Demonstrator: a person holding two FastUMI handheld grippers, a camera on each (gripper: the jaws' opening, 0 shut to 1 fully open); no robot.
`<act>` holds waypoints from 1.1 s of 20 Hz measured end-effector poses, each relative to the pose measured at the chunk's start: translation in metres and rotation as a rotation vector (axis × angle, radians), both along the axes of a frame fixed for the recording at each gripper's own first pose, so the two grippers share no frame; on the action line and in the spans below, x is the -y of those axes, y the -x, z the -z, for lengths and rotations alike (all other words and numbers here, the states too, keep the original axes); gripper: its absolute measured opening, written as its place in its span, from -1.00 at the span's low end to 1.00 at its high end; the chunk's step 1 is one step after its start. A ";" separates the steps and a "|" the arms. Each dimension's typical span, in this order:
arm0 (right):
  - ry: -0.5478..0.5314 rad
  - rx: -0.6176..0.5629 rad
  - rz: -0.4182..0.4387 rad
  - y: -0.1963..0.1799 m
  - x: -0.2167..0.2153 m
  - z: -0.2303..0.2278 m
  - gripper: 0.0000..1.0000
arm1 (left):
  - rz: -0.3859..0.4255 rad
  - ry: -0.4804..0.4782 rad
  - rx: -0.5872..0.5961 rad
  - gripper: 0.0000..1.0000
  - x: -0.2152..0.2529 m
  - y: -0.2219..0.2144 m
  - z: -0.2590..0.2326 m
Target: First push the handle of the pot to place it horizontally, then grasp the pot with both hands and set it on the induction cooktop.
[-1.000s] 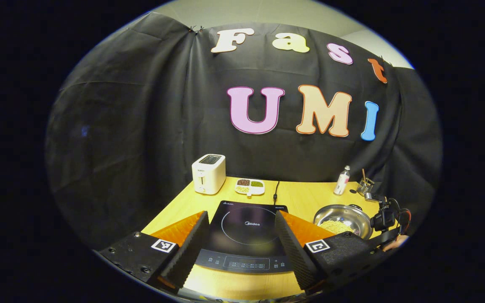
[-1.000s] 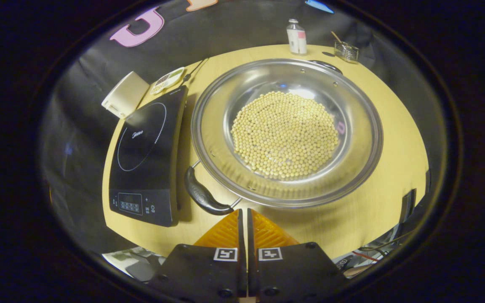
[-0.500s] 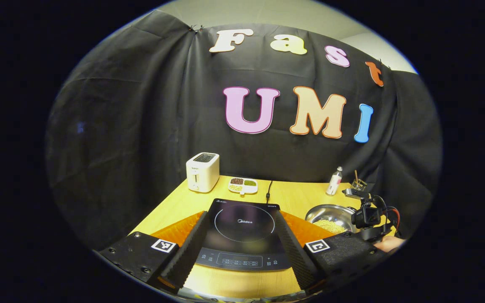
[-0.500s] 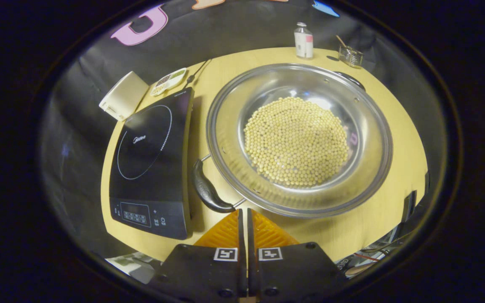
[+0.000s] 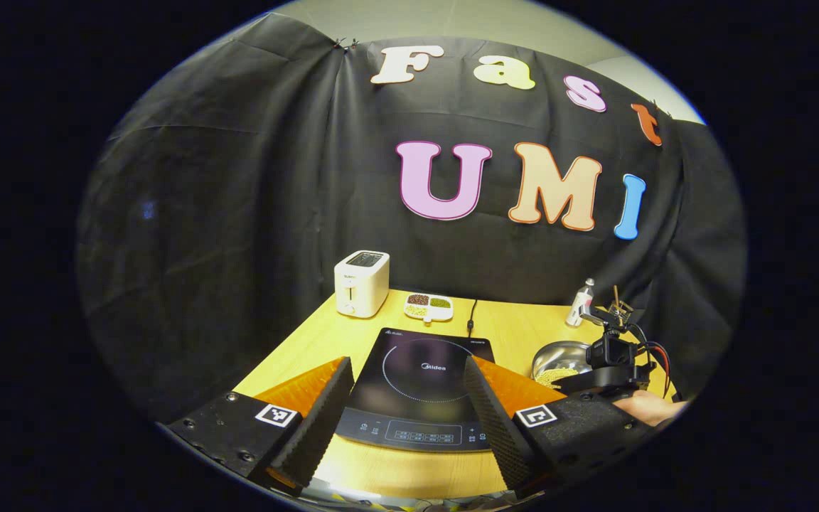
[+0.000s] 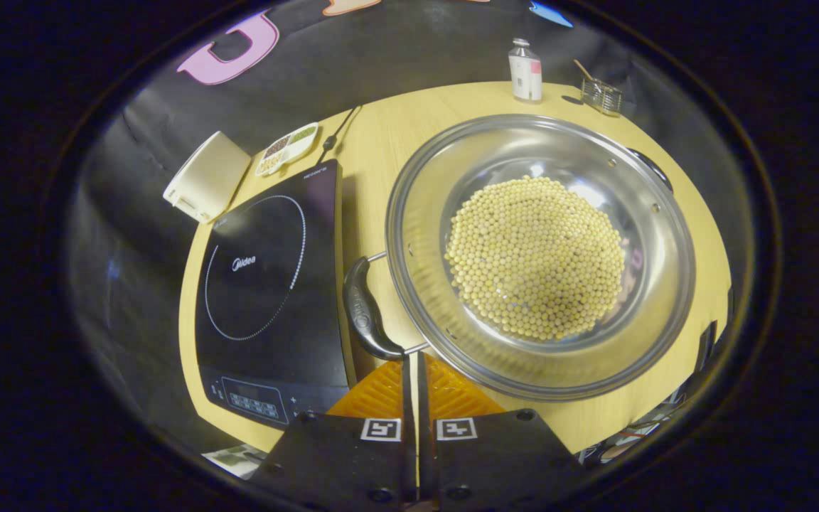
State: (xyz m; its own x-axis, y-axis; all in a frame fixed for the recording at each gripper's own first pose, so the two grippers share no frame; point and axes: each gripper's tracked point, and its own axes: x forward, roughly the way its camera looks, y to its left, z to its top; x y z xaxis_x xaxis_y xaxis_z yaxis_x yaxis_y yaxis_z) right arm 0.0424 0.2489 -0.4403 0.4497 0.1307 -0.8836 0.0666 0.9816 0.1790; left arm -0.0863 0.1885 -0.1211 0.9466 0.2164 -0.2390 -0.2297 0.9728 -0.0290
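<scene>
My right gripper (image 6: pixel 410 370), fingers together, presses the pot (image 6: pixel 541 252) handle (image 6: pixel 365 309) to turn it. The pot sits right of the cooktop (image 6: pixel 267 277). My left gripper (image 5: pixel 402 405) waits apart.

From my left claw's camera, the pot (image 5: pixel 557 359) is half hidden behind my right finger and the other gripper (image 5: pixel 612 355). My hand (image 5: pixel 648 407) is cut off at the edge. From my right claw, the pot's far handle (image 6: pixel 650 167) shows only partly (the rim covers it). The cooktop's control panel (image 6: pixel 253 407) is too small to read.
</scene>
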 end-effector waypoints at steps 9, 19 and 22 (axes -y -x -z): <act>-0.018 0.013 0.029 -0.029 -0.020 0.001 -0.95 | -0.022 -0.005 -0.018 0.84 -0.013 0.007 0.003; -0.039 0.027 -0.037 -0.027 -0.033 -0.012 -0.94 | -0.025 0.007 -0.040 0.92 -0.023 0.003 0.010; -0.054 0.034 -0.084 -0.012 -0.032 -0.022 -0.94 | -0.003 0.020 -0.048 0.92 -0.018 -0.007 0.012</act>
State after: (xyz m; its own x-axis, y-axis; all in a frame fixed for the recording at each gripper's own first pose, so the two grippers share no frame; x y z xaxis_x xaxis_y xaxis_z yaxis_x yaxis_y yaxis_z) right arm 0.0548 0.2809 -0.4179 0.4650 0.2158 -0.8586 -0.0224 0.9724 0.2323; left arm -0.0795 0.2061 -0.1333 0.9334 0.2135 -0.2885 -0.2339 0.9715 -0.0375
